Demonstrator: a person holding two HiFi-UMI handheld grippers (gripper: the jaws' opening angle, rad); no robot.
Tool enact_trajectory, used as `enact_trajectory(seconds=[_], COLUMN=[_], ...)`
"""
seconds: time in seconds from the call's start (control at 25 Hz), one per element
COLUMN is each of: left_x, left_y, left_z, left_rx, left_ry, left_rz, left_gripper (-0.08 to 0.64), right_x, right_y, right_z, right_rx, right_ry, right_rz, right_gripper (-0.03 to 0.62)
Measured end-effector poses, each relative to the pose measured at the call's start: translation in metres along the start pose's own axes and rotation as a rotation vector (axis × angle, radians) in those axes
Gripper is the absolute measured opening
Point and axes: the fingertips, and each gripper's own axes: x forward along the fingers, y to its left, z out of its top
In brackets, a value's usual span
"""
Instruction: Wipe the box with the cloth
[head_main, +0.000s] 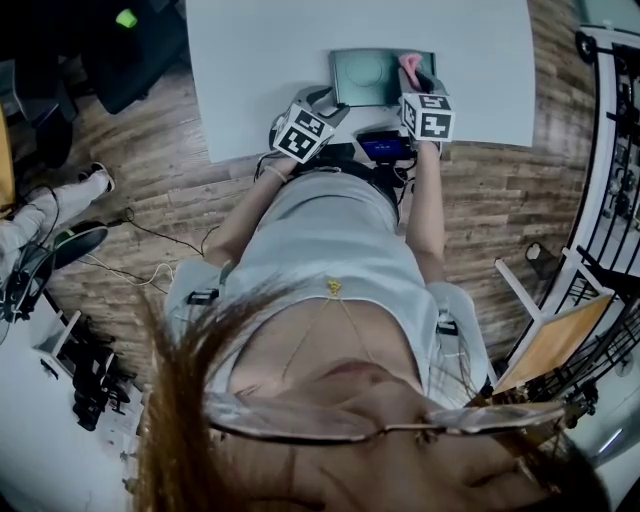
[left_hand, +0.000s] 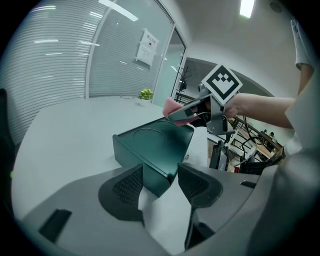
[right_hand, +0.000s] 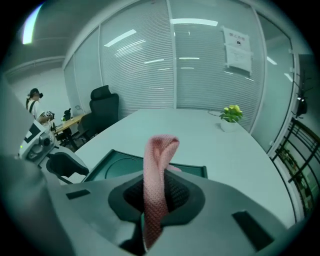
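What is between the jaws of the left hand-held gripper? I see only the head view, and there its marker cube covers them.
Observer: In the left gripper view the jaws of the left hand-held gripper stand apart. A corner of the dark green box is between them, and a gap shows at the right pad.
Operator: And the right one, is the cloth really between its jaws?
Observer: Yes. In the right gripper view the right hand-held gripper is shut on the pink cloth, which loops up above the jaws.
Operator: Is anything else near the box?
Observer: Only a small potted plant, far behind the box and apart from it.
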Motion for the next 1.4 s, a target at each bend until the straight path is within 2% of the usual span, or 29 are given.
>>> enact_trajectory(seconds=[0.12, 0.28, 0.48, 0.68, 1.2, 1.4], left_x=[0.001, 0.004, 0.002, 0.005, 0.002, 0.001], left_y=[0.000, 0.000, 0.000, -0.002, 0.000, 0.000], left_z=[0.000, 0.000, -0.002, 0.002, -0.001, -0.005], left_rx=[-0.008, -0.011, -0.025, -0.019, -0.031, -0.033], left_ry=[-0.005, -0.017, 0.002, -0.016, -0.008, 0.002], left_rz=[0.002, 0.001, 0.000, 0.002, 0.003, 0.004], left_gripper=[0.216, 0.216, 0.216, 0.216, 0.216, 0.216], right_x=[-0.007, -0.010, -0.007, -0.007, 0.009, 0.009], right_y=[-0.027, -0.046, -0.051, -0.049, -0.025, -0.015], right_z=[-0.017, -0.036, -0.052, -0.050, -0.043, -0.042], right_rx=[0.031, 0.037, 0.008, -0.031, -0.049, -0.026], right_ry=[0.034, 0.087, 0.162, 0.186, 0.188, 0.174], right_rz=[-0.066, -0.111, -0.142, -0.158, -0.077, -0.049], right_gripper=[0.038, 0.038, 0.038, 0.038, 0.038, 0.038])
